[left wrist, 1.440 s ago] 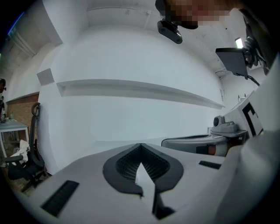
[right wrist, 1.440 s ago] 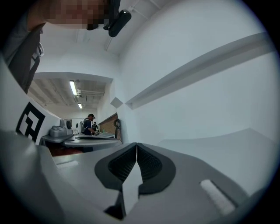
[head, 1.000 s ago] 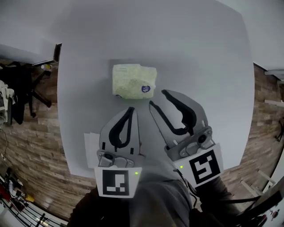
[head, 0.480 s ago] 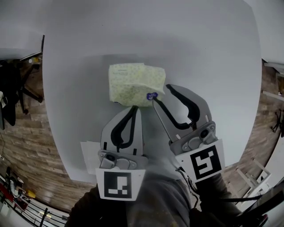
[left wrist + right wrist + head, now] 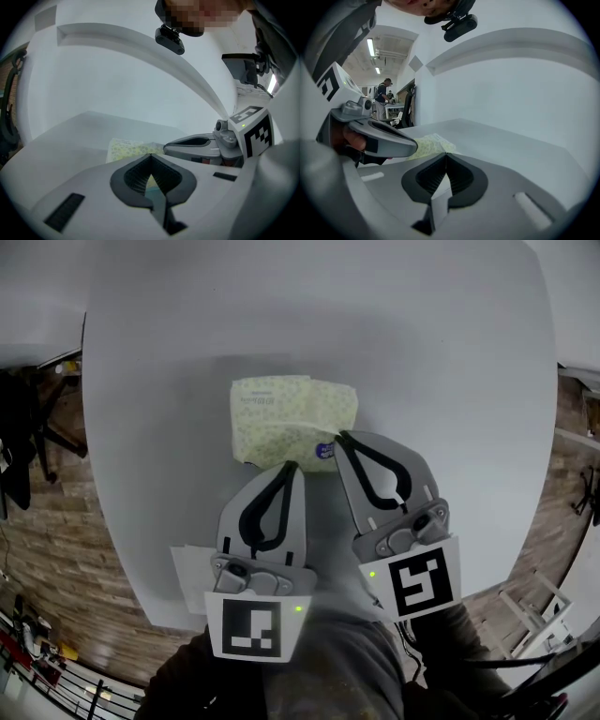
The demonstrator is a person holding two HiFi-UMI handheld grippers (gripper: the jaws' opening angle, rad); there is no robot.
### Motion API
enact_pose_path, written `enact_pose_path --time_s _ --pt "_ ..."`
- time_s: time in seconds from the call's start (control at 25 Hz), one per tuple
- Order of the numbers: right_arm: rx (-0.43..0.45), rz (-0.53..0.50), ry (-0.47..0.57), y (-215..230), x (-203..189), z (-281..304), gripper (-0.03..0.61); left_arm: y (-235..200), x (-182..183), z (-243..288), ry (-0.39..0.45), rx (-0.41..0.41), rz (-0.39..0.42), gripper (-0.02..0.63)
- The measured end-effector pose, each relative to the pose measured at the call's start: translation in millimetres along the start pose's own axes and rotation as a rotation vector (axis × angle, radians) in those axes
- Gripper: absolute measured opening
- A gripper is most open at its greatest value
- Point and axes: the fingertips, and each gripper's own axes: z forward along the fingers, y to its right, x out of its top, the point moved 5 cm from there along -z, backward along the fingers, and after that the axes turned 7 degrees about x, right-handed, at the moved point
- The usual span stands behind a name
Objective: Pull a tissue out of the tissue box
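A pale grey table (image 5: 422, 352) fills the head view, with wood-plank floor (image 5: 47, 521) showing past its rounded edges and a white sheet (image 5: 187, 568) lying at its near left edge. The tissue box (image 5: 281, 418), a soft pack with a yellow-green print, sits near the table's middle with its long axis running left to right across the person's front. Both tongs reach it from its near long side and point across its short axis. The left tongs (image 5: 292, 465) are closed tip to tip with nothing gripped, and their tip sits at the middle of the box's near edge. The right tongs (image 5: 341, 437) have just been closing and now stand pressed together at the box's near right corner, just beside a small blue sticker (image 5: 325, 449). The two are about equally near, the right perhaps slightly further onto the box. No tissue stands up from the box, and its opening cannot be made out in any view. The tips cover the near edge, so whether the right tongs pinch any wrapper or tissue there cannot be told. In both gripper views each gripper's own body hides most of the box.
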Motion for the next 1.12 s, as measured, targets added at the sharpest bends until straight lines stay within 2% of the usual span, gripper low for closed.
enact_pose_path --time_s 0.36,0.52,0.72,0.88,1.12 --pt "0.045 -0.020 0.077 -15.7 45.4 -23.8 0.003 -4.6 -2.8 4.9 -0.004 0.003 0.020 0.002" --pt "0.059 -0.033 0.120 -23.8 70.1 -43.7 0.003 -3.4 1.0 -1.3 0.004 0.025 0.000 0.002" --pt "0.067 -0.074 0.176 -44.6 101.1 -71.7 0.003 0.3 15.5 -23.0 0.058 0.028 -0.003 0.002" --pt "0.066 -0.123 0.222 -68.7 118.1 -85.8 0.003 1.1 27.7 -55.2 0.103 0.027 -0.046 0.002" --pt "0.069 -0.206 0.292 -111.0 125.5 -109.3 0.003 5.6 36.0 -146.0 0.194 0.134 -0.077 0.002"
